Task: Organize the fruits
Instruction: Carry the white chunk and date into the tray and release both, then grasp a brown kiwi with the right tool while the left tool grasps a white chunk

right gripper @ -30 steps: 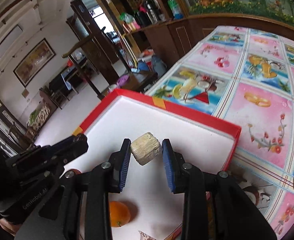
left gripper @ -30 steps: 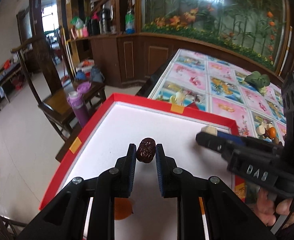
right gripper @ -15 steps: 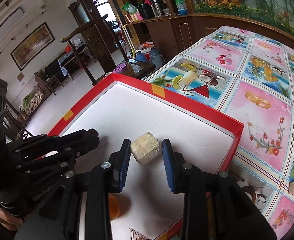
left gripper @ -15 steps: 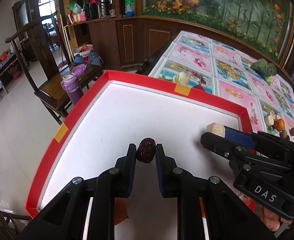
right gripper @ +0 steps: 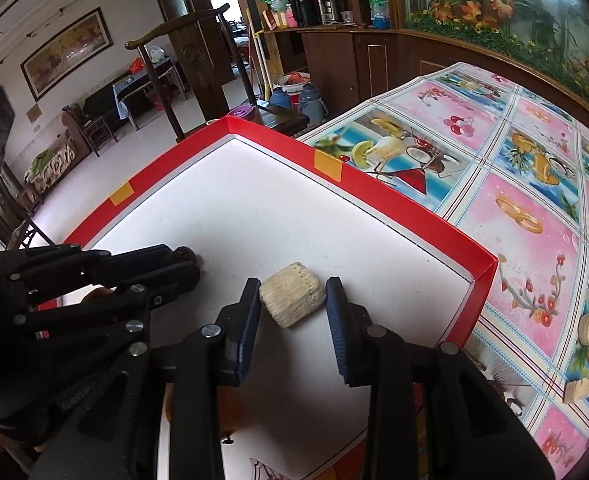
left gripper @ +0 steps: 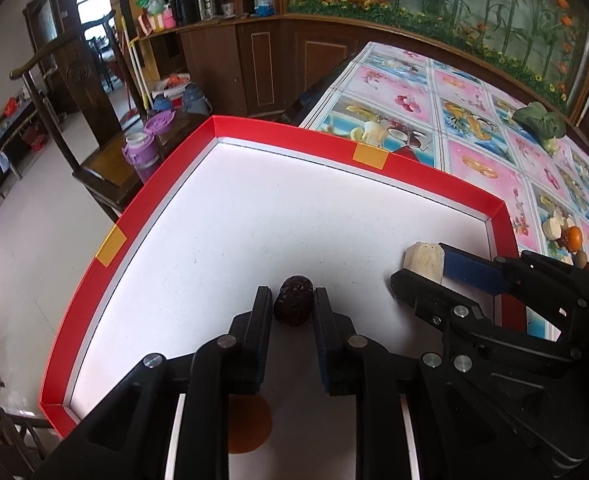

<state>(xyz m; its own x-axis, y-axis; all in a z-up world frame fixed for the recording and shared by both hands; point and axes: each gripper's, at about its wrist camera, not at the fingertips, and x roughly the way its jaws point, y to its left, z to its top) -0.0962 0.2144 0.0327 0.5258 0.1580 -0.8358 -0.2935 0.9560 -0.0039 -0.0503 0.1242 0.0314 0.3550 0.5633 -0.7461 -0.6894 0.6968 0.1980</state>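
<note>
Change since earlier: both hand-held grippers sat lower over the tray, whose far corner had come into view.
Left hand-held gripper (left gripper: 293,307): clamped on a dark wrinkled date (left gripper: 293,305), oval, long axis pointing away along the fingers.
Right hand-held gripper (right gripper: 293,305): pinching a pale fibrous chunk (right gripper: 292,299), short and cylindrical, its axis seemingly lying across the jaws.
Tray (left gripper: 414,168): red rim, matte white floor, on the table (right gripper: 534,184).
Orange fruit (left gripper: 250,426): round, on the tray floor, mostly hidden.

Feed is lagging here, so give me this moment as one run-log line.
left gripper: holds dark date | right gripper: holds pale chunk | both over red tray | orange already in tray
</note>
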